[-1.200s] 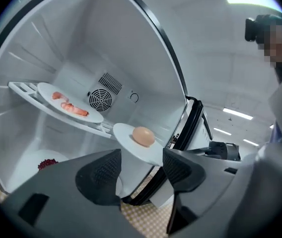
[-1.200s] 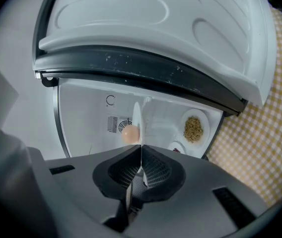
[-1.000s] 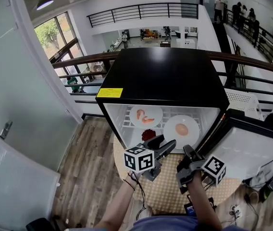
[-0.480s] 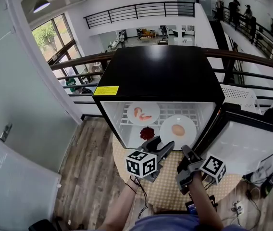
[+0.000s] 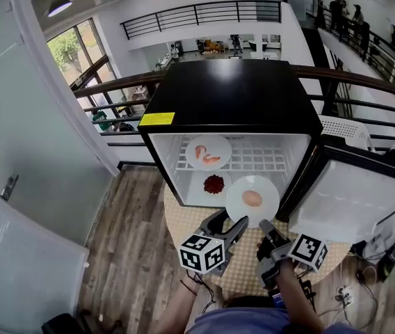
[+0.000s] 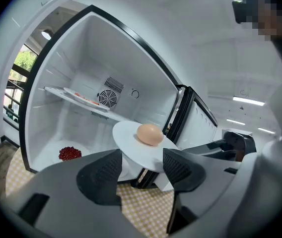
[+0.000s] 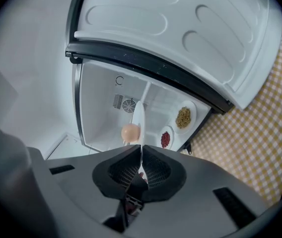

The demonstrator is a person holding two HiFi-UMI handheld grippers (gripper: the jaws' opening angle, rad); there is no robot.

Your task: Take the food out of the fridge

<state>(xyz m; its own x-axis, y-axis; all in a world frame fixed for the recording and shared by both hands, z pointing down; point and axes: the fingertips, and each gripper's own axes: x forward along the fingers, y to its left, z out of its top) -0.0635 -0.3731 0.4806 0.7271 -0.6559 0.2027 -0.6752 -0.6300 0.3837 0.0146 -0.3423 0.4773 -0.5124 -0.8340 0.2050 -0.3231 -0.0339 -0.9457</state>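
A white plate (image 5: 238,192) with a brown egg (image 5: 252,199) hangs just outside the open fridge (image 5: 232,103), over the table. My right gripper (image 5: 264,226) is shut on the plate's near rim; in the right gripper view the plate (image 7: 138,114) stands edge-on between the jaws of the right gripper (image 7: 141,158), with the egg (image 7: 130,132) on its left. My left gripper (image 5: 229,223) is open beside it, holding nothing. In the left gripper view the plate (image 6: 131,142) and the egg (image 6: 150,134) lie just past the left gripper (image 6: 142,165).
Inside the fridge a plate of shrimp (image 5: 208,152) sits on the wire shelf and a plate of red food (image 5: 213,184) on the floor. A plate of yellowish food (image 7: 183,117) shows too. The open door (image 5: 354,204) stands at the right. A checkered cloth (image 5: 243,273) covers the table.
Both grippers drew back toward me. The egg plate came with the right gripper, out of the fridge and over the table.
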